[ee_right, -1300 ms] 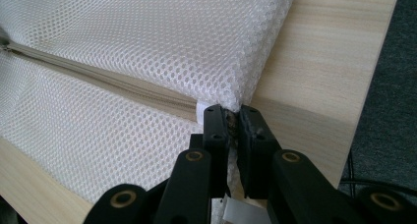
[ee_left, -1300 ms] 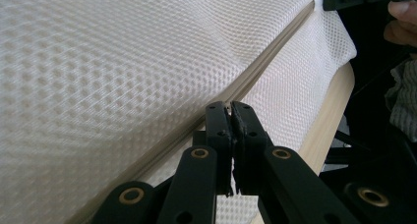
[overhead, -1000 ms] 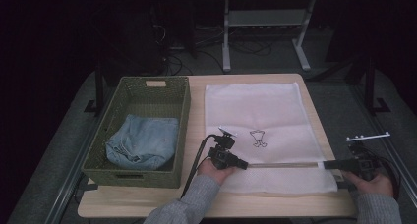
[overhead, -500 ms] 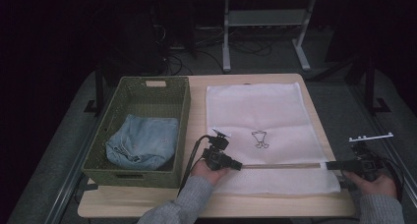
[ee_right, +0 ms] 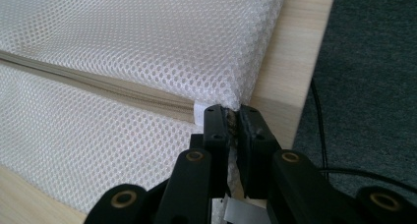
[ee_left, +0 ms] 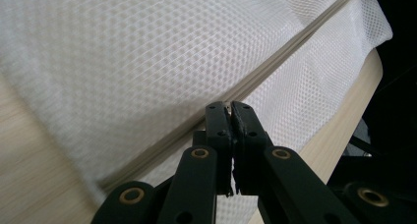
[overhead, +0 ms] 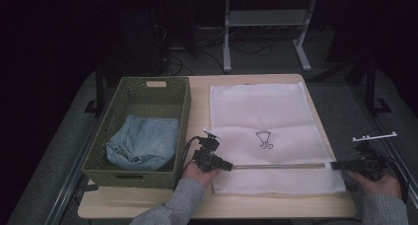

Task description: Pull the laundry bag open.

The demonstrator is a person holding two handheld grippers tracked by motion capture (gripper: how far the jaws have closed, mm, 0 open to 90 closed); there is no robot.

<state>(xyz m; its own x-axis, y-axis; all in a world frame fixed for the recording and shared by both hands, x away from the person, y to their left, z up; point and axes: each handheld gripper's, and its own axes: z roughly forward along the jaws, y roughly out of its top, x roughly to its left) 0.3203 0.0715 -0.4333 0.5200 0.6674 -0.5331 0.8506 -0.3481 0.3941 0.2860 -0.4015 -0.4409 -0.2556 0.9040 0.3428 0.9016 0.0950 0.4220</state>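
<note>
- The white mesh laundry bag (overhead: 268,136) is seen lying flat on the right half of the pale wooden table (overhead: 199,106), with its zipper line (overhead: 278,166) stretched taut along the near edge.
- The left gripper (overhead: 213,159) is placed at the zipper's left end; in the left gripper view its jaws are pressed together, apparently on the zipper's pull, though what is pinched cannot be made out.
- The right gripper (overhead: 345,164) is set at the bag's near right corner, jaws clamped on the mesh corner beside a small white tag (ee_right: 199,111).
- A judgement on progress: the bag is held tight at both ends, the zipper looks closed along its visible length, and the folded blue denim garment (overhead: 140,142) is left waiting in the green woven basket (overhead: 185,111) at the table's left edge, so opening and loading seem yet to be done.
- A small black line drawing (overhead: 263,139) is printed on the bag; no readable writing is seen.
</note>
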